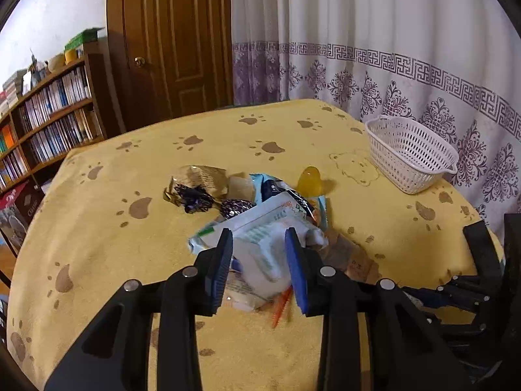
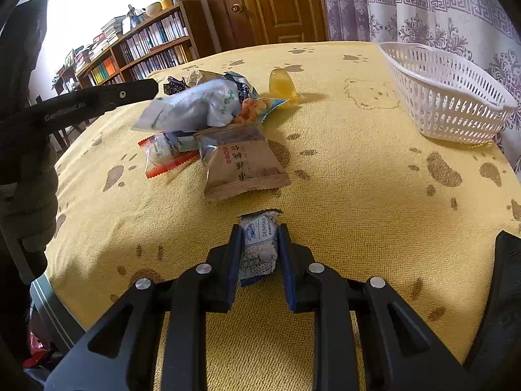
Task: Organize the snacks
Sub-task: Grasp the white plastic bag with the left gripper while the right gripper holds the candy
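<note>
Table under yellow paw-print cloth point(image 2: 342, 169); on it snack packet heap point(image 2: 208, 120), white basket point(image 2: 446, 97)

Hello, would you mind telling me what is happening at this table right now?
A person is sorting snacks with a handheld gripper in each hand. The left gripper is closed on a pale blue-and-white packet at the snack pile. The right gripper is shut on a small white-and-blue Denmas packet nearer the table's front edge. The white basket sits at the far right of the yellow paw-print cloth, with nothing visible inside it.
</note>
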`<state>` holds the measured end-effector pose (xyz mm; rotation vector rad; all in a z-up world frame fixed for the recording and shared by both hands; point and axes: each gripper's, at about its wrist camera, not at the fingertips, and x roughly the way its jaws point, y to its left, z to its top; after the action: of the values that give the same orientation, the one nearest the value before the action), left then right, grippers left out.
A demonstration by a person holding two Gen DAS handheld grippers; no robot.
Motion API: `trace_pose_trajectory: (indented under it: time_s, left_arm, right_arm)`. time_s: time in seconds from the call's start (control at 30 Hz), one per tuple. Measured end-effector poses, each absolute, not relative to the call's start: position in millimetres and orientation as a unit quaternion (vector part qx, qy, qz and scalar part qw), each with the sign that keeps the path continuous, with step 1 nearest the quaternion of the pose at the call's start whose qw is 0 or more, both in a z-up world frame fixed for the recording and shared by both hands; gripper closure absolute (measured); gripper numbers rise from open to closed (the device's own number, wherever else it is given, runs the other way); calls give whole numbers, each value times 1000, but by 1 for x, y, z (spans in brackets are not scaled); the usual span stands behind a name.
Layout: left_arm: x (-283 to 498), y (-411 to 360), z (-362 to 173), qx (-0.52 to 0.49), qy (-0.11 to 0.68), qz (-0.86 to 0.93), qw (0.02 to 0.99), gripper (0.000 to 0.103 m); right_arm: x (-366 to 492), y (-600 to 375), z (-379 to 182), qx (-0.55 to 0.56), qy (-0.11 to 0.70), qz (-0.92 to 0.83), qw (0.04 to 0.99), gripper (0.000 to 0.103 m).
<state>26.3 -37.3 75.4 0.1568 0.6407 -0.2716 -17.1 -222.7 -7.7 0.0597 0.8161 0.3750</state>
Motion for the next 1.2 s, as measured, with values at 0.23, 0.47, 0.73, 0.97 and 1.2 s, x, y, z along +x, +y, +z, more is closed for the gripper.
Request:
trace_pose_trajectory:
  time_s: [0.23,0.47,0.73,0.97,1.2]
  left_arm:
    - [31,-54,68,134,298,-166,930,25]
    - [72,-63,41,178,334,-163,911,25]
    - [76,-62,29,162,346,-163,909,39]
    - [54,-55,50,115,325,-162,925,73]
    - [29,-40,67,87,310,-153,934,81]
  right_arm:
    - [-17,-221,-8,25,394,179,901,80]
    - [-17,-221,-9,24,394,179,901,80]
    - [-16,-220,-9,25,394,179,901,80]
    - [-16,-220,-9,25,394,179,901,80]
    - [-16,-220,-9,24,394,179,901,80]
